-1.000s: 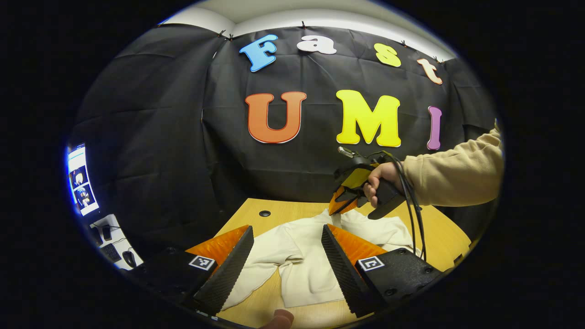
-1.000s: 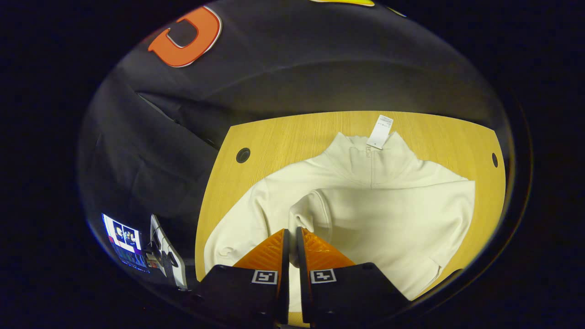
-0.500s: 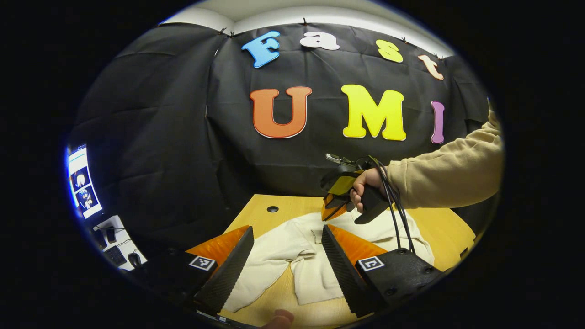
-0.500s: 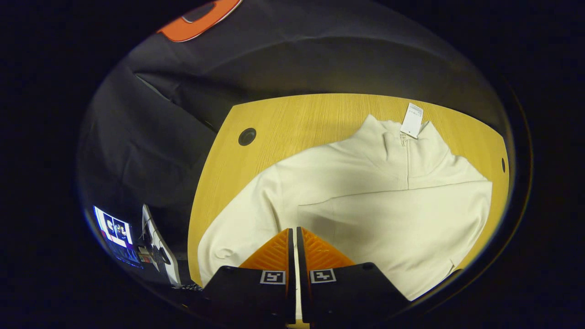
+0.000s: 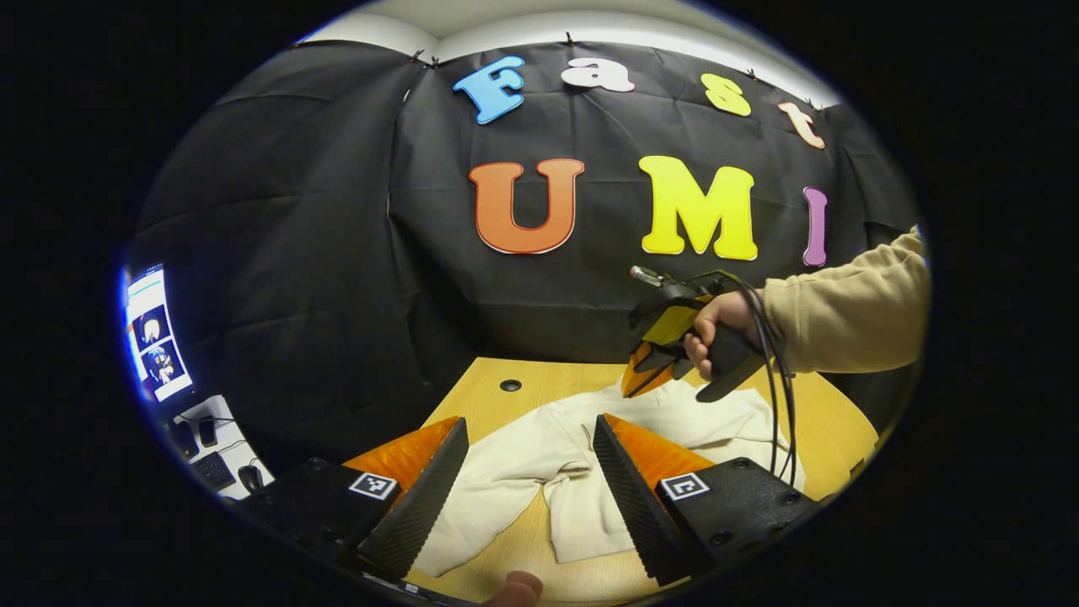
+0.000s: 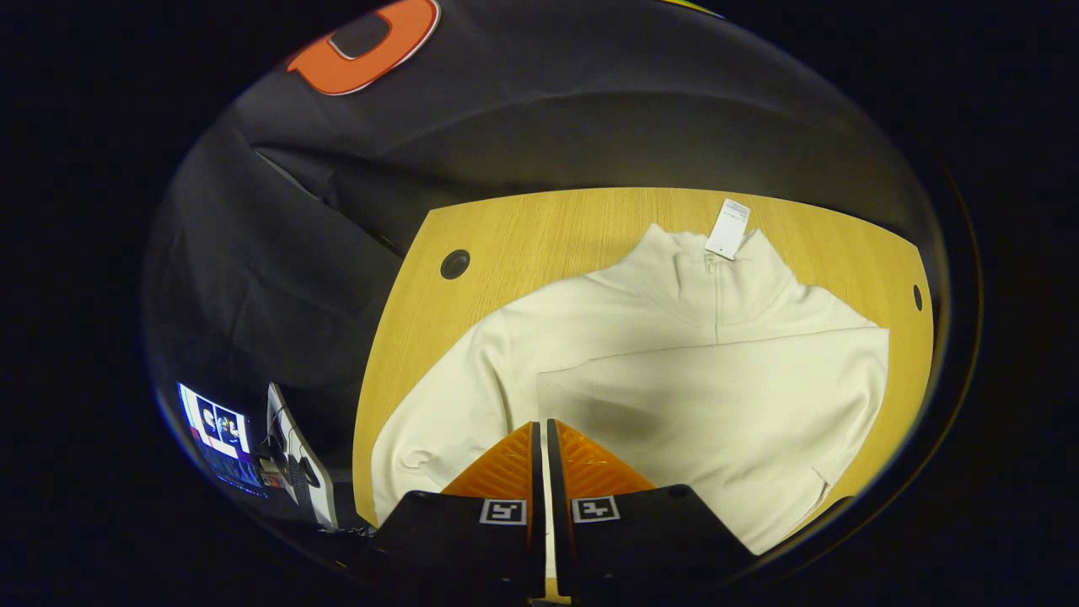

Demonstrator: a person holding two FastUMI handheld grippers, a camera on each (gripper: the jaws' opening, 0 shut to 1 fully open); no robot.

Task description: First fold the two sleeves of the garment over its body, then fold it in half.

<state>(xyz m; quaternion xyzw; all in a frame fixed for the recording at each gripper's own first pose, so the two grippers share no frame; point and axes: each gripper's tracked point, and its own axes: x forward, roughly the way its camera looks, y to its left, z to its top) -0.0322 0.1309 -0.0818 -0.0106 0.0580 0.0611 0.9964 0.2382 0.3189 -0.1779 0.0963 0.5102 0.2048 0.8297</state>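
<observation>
Right sleeve now lies flat across garment (image 6: 674,379) body; 1 s ago it hung bunched at right hand-held gripper (image 6: 540,434) tips.
Right hand-held gripper lifted just above garment, fingers nearly touching, nothing visibly pinched. Left hand-held gripper (image 5: 529,447) wide open, empty, hovers near-side of garment over left sleeve (image 5: 497,480), which is still spread out, so prob next fold. Garment centred on table (image 6: 523,236), collar tag (image 6: 728,228) at far end; bare wood all round garment, sleeve side roomiest.

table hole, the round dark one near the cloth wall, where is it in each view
Left gripper view: the table hole is left of centre, at the table's far edge, beyond the garment.
Right gripper view: the hole is upper left on the table, left of the garment.
Shared landmark: the garment.
</observation>
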